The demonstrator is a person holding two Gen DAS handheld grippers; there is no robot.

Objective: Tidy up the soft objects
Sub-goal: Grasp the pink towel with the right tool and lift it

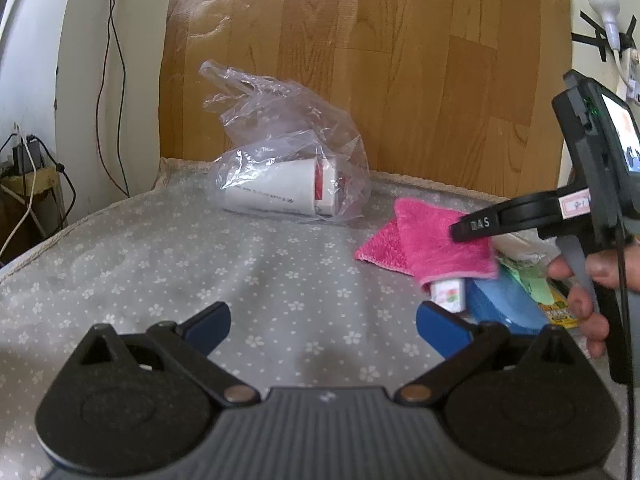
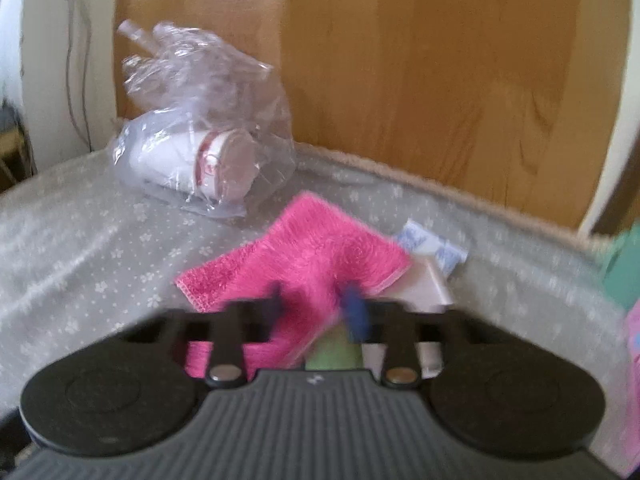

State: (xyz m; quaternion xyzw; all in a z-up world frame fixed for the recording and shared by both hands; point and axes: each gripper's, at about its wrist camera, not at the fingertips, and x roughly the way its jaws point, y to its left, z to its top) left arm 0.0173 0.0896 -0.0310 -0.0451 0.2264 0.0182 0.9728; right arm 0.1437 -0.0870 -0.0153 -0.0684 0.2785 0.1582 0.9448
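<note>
A pink fluffy cloth (image 1: 432,248) (image 2: 312,248) lies folded on the grey flowered cover (image 1: 160,272), draped over a small pile of things. My right gripper (image 1: 460,232) (image 2: 316,306) reaches in from the right and is shut on the cloth's near part; its view is blurred. A hand (image 1: 588,312) holds that gripper's handle. My left gripper (image 1: 322,320) hovers low over bare cover, open, nothing between its blue pads, a little left of the pile.
A clear plastic bag (image 1: 288,176) (image 2: 200,152) with white paper cups lies at the back. Under the cloth sit a small white bottle (image 1: 450,294), a blue pack (image 1: 500,304) and green packets (image 1: 536,280). A wooden board (image 1: 400,80) stands behind; cables (image 1: 108,80) hang at left.
</note>
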